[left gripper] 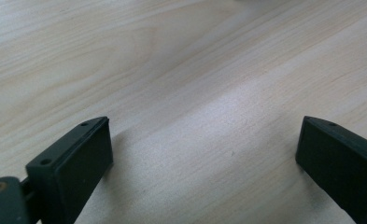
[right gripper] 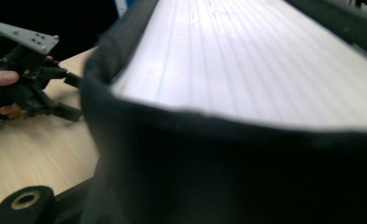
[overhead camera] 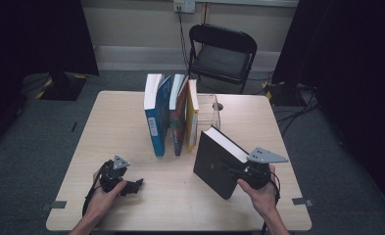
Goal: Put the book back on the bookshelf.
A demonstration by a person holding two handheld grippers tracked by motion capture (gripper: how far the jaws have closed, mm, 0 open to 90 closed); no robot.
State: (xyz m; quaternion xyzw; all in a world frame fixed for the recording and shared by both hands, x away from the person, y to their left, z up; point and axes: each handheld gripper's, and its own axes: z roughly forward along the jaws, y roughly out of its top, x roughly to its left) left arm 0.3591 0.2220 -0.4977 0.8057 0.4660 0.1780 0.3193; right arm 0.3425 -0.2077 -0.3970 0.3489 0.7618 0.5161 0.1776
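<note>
Right tongs (overhead camera: 236, 172) pinching thick black hardcover book (overhead camera: 218, 164), tilted, lower right of frame. Left tongs (overhead camera: 133, 186) spread, empty, on pale wooden tabletop (overhead camera: 131, 122). I keep it upright, slide beside yellow-spined book (overhead camera: 192, 122).

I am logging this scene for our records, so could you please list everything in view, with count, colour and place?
Black book: one, black cover with white page edge, tilted on the table's right side, held in the right gripper.
Standing books: three, blue, a darker one and yellow, upright in a row at the table's middle back.
Clear bookend: one, transparent, right of the row.
Table: one, light wood.
Folding chair: one, black, behind the table.
Floor tape marks: two, grey, by the table's near corners.
Left gripper: one, black, open, low over the table's near left.
Right gripper: one, black, shut on the black book.
Hands: two, at the bottom edge.
</note>
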